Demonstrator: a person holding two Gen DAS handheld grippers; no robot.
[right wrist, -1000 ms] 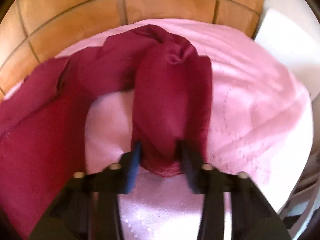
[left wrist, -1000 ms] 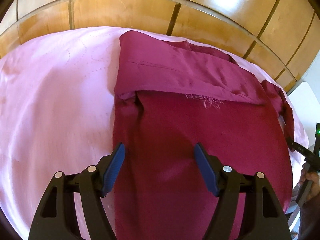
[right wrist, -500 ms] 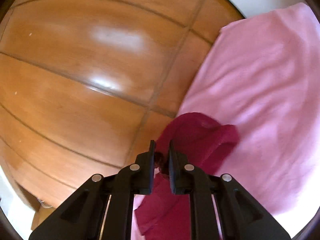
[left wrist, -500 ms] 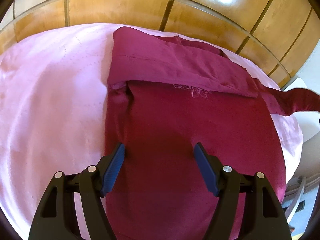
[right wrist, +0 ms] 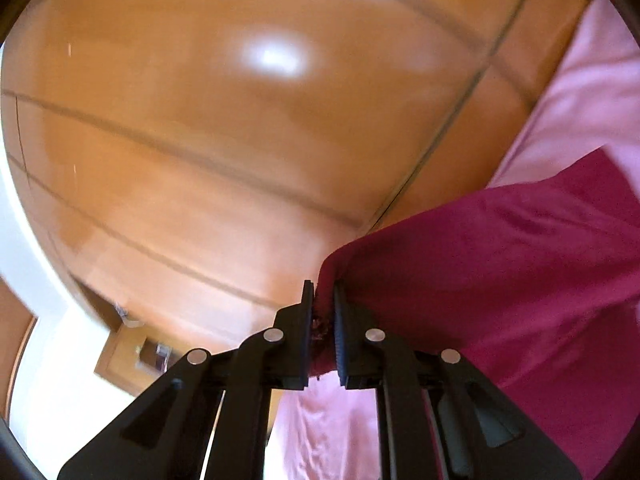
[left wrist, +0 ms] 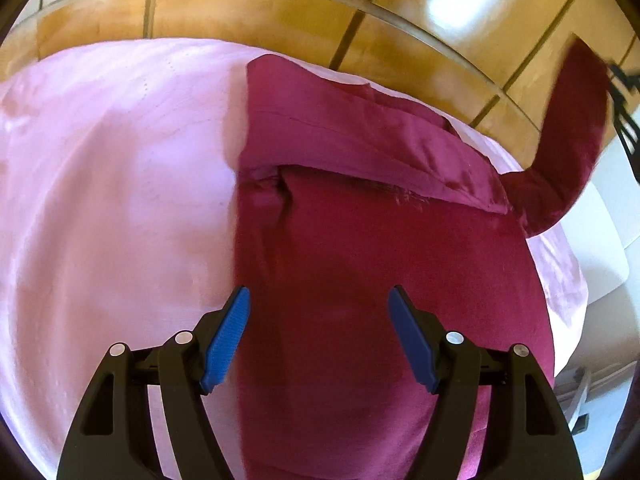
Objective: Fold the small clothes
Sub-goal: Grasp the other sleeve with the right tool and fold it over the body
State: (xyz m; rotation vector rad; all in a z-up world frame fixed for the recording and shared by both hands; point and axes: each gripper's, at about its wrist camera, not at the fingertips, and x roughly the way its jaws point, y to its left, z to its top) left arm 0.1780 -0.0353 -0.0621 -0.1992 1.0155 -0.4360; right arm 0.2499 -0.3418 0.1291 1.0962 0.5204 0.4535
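A dark red garment (left wrist: pixel 380 272) lies spread on a pink bedsheet (left wrist: pixel 112 208), its far part folded over in a band across it. My left gripper (left wrist: pixel 318 302) hovers open just above the garment's near part, blue pads on either side and nothing between them. The garment's right sleeve (left wrist: pixel 568 136) is lifted into the air at the right edge of the left wrist view. My right gripper (right wrist: pixel 322 304) is shut on the end of that sleeve (right wrist: pixel 500 264), which stretches away to the right.
A glossy wooden panelled wall (left wrist: pixel 280 4) runs behind the bed and fills most of the right wrist view (right wrist: pixel 240 140). A white surface (left wrist: pixel 600 240) stands beyond the bed's right edge.
My right gripper has closed on the sleeve and lifted it up off the bed, swinging to face the wooden wall. My left gripper has stayed in place, open.
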